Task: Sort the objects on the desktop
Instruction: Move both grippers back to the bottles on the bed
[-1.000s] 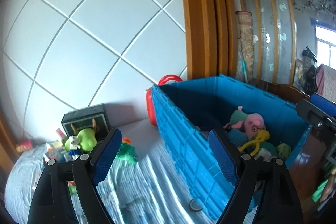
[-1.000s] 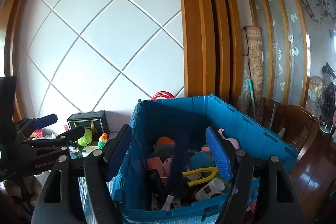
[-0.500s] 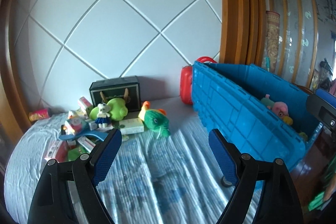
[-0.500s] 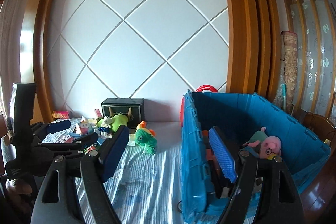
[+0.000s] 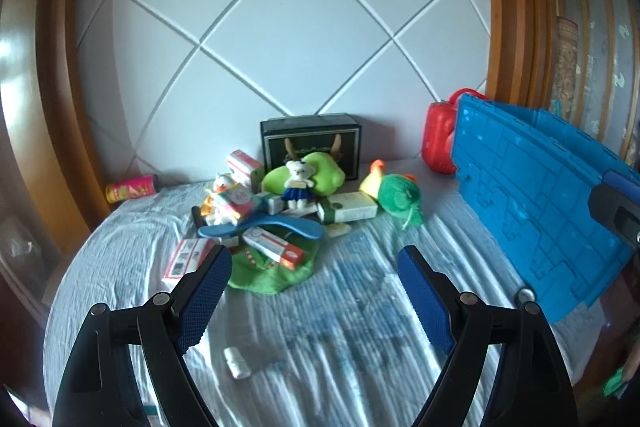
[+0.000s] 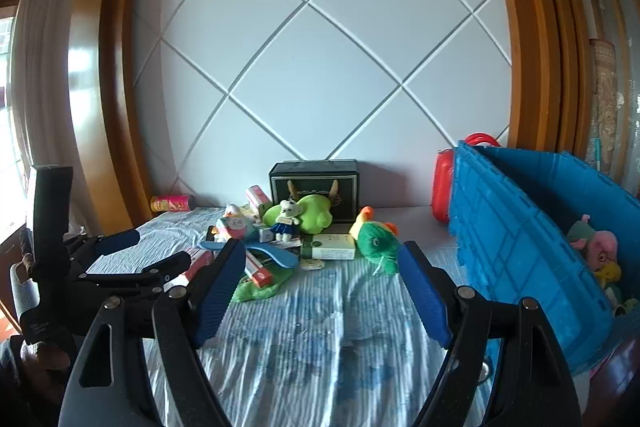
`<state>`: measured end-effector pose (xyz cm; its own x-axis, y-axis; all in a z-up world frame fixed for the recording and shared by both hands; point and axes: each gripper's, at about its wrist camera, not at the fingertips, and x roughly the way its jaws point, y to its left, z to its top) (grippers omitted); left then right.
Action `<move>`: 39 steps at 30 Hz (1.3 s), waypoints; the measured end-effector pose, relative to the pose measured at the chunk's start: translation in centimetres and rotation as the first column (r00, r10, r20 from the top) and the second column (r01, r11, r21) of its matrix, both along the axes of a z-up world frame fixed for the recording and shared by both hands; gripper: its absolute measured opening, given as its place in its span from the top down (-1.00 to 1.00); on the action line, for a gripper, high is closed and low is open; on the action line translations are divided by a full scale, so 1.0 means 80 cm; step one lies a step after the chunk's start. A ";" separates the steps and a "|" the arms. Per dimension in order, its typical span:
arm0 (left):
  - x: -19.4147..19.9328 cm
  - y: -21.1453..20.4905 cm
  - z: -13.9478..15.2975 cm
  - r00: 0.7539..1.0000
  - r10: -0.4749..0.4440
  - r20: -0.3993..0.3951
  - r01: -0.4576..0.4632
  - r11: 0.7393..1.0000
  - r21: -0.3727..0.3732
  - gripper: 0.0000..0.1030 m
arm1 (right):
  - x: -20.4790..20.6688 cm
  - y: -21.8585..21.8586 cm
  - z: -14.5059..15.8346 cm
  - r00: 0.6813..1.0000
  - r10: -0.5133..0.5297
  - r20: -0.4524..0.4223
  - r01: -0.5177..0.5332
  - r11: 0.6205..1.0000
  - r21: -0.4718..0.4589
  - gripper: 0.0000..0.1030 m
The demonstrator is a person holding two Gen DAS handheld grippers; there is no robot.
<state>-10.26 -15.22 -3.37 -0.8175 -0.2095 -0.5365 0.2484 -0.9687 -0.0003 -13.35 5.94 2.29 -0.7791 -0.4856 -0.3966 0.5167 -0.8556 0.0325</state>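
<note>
My left gripper (image 5: pixel 312 291) is spread wide, nothing between the pads, aimed at the toy pile; my right gripper (image 6: pixel 322 291) is spread too, its jaws have just been opening, also empty. Left to right in the left wrist view: pink can (image 5: pixel 131 188) at 9 o'clock of the pile, well apart; carton (image 5: pixel 187 259) at the near-left edge; blue insole (image 5: pixel 262 225) lying across cartons on the green cloth (image 5: pixel 270 273); small bear (image 5: pixel 297 179) resting on the lime plush (image 5: pixel 320 175); green parrot plush (image 5: pixel 396 191) at 3 o'clock; blue crate (image 6: pixel 528 247) far right, already holding a pink plush (image 6: pixel 598 251). Risks, as I judge: the pile is stacked, so pulling the insole could drag cartons off; the cloth may bunch. A small white bottle (image 5: pixel 237 363) near my left finger could be knocked away.
</note>
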 end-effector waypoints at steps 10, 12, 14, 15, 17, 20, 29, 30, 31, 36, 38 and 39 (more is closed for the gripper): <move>0.045 -0.089 -0.087 0.980 0.154 0.125 -0.158 0.987 0.023 -0.66 | -0.038 -0.107 -0.063 0.968 0.219 0.122 -0.228 0.972 0.064 -0.52; 0.068 -0.110 -0.107 0.961 0.230 0.153 -0.234 0.972 0.011 -0.66 | -0.044 -0.131 -0.082 0.946 0.280 0.161 -0.294 0.953 0.076 -0.52; 0.094 -0.133 -0.127 0.940 0.297 0.167 -0.304 0.953 0.018 -0.66 | -0.048 -0.158 -0.107 0.922 0.331 0.202 -0.355 0.930 0.093 -0.52; 0.108 -0.144 -0.138 0.926 0.334 0.178 -0.342 0.940 0.014 -0.66 | -0.049 -0.172 -0.120 0.908 0.354 0.222 -0.383 0.918 0.102 -0.52; 0.133 -0.165 -0.161 0.899 0.381 0.215 -0.394 0.919 0.019 -0.66 | -0.049 -0.197 -0.146 0.882 0.386 0.270 -0.427 0.897 0.116 -0.52; 0.167 -0.191 -0.197 0.861 0.423 0.283 -0.442 0.897 0.002 -0.66 | -0.036 -0.228 -0.178 0.845 0.417 0.334 -0.485 0.862 0.150 -0.52; 0.203 -0.261 -0.265 0.828 0.398 0.395 -0.462 0.883 0.078 -0.66 | -0.013 -0.285 -0.213 0.812 0.419 0.405 -0.519 0.837 0.174 -0.52; 0.200 -0.266 -0.272 0.831 0.377 0.408 -0.450 0.888 0.094 -0.66 | -0.011 -0.288 -0.215 0.812 0.415 0.412 -0.516 0.839 0.173 -0.52; 0.197 -0.269 -0.278 0.836 0.359 0.415 -0.436 0.893 0.107 -0.66 | -0.009 -0.292 -0.219 0.812 0.408 0.417 -0.512 0.841 0.174 -0.52; 0.178 -0.279 -0.305 0.849 0.275 0.452 -0.379 0.912 0.156 -0.66 | -0.007 -0.314 -0.245 0.820 0.368 0.438 -0.491 0.845 0.209 -0.52; 0.173 -0.282 -0.313 0.853 0.245 0.460 -0.362 0.914 0.185 -0.66 | -0.009 -0.326 -0.258 0.820 0.365 0.441 -0.494 0.840 0.223 -0.52; 0.170 -0.284 -0.316 0.853 0.239 0.465 -0.359 0.914 0.188 -0.66 | -0.010 -0.332 -0.265 0.819 0.363 0.445 -0.496 0.837 0.231 -0.52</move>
<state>3.37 -37.93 -28.66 -0.4179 -0.2112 -0.8836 0.5596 -0.8260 -0.0672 -14.16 -20.61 -18.88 -0.2828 -0.5264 -0.8018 0.8383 -0.5419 0.0601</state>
